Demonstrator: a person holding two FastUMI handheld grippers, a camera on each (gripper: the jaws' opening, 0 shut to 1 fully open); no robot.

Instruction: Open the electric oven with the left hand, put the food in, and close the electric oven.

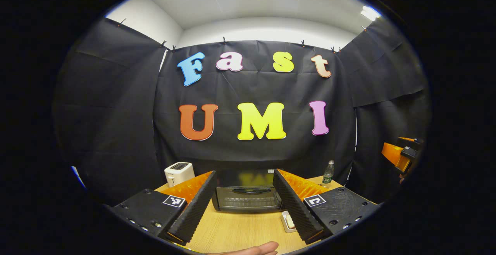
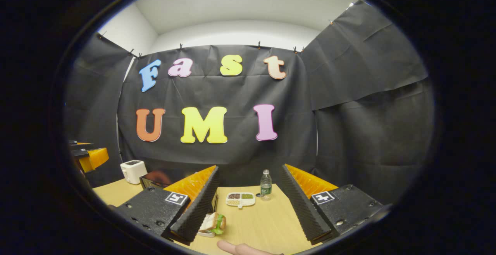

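A black electric oven (image 1: 247, 197) sits on the wooden table (image 1: 240, 231) with its glass door closed and a dark handle (image 1: 251, 189) across the top. My left gripper (image 1: 245, 204) hovers in front of it, open, with the oven between the fingers in the left gripper view. A sandwich (image 2: 215, 222) on a small white plate lies beside the left finger of my right gripper (image 2: 251, 204), which is open and holds nothing. The plate's edge (image 1: 287, 221) peeks out by the left gripper's right finger. A corner of the oven (image 2: 149, 180) appears at the left.
A white toaster (image 1: 178, 173) stands left of the oven. A green-labelled bottle (image 2: 266, 185) and a white divided dish (image 2: 240, 199) of grains sit at the back of the table. A fingertip (image 1: 255, 248) shows at the bottom edge. The other gripper (image 1: 401, 155) hangs far right.
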